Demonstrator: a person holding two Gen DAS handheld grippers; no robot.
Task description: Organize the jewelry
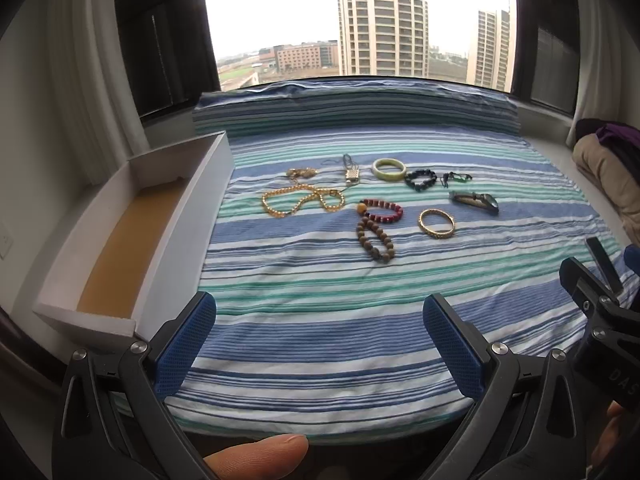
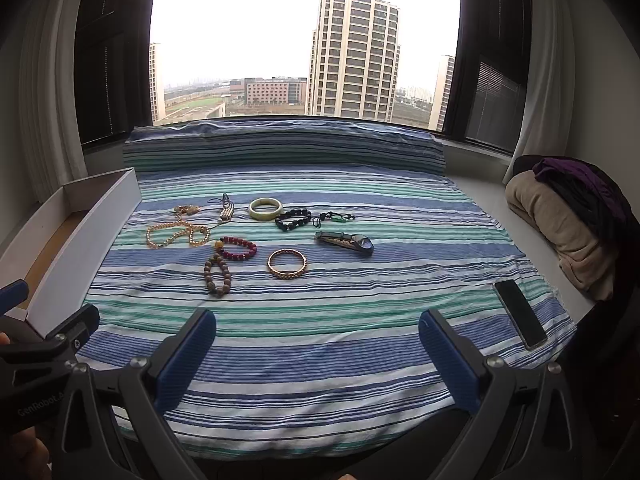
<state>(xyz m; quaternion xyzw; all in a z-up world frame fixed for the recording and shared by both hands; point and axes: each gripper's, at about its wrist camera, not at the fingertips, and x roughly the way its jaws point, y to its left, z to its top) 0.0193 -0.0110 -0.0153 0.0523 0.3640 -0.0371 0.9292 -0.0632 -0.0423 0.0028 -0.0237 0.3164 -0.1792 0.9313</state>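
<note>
Task unstarted: all jewelry (image 1: 376, 200) lay on the striped cloth (image 1: 320, 320), white box (image 1: 132, 236) empty, both grippers' fingers (image 1: 184, 344) spread wide and holding nothing.

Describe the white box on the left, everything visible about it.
The white box is a long, open-topped rectangular tray with thin white walls that look like cardboard and a tan floor. It appears empty. It sits level beside the left edge of the striped cloth, its long side running along it. Neither gripper touches it, and no jewelry lies inside.

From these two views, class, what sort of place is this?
Probably a high-rise flat's bay-window seat: tower blocks outside the window, a striped cloth spread over the ledge, folded bedding alongside.
</note>
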